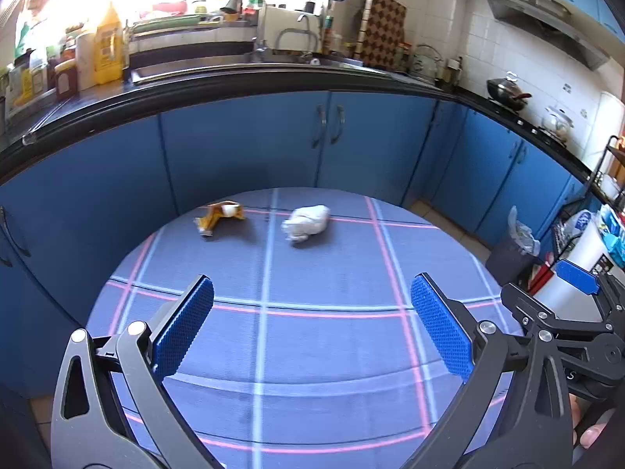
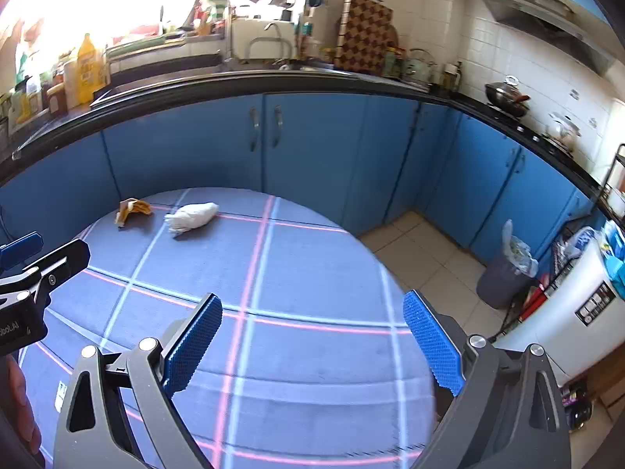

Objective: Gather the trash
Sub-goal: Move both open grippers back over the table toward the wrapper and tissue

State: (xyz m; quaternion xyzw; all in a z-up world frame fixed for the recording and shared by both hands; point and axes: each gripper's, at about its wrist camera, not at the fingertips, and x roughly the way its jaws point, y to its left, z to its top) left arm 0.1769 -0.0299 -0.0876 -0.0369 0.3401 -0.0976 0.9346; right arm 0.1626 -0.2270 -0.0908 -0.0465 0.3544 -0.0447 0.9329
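A crumpled white paper wad and a crumpled orange wrapper lie near the far edge of a round table with a blue plaid cloth. Both also show in the right wrist view, the wad and the wrapper at the far left. My left gripper is open and empty above the near half of the table. My right gripper is open and empty over the table's right edge. A dark trash bin with a bag liner stands on the floor at the right.
Blue cabinets under a black counter run behind the table and along the right wall. A white appliance and a cluttered rack stand at the far right. Tiled floor lies between table and bin.
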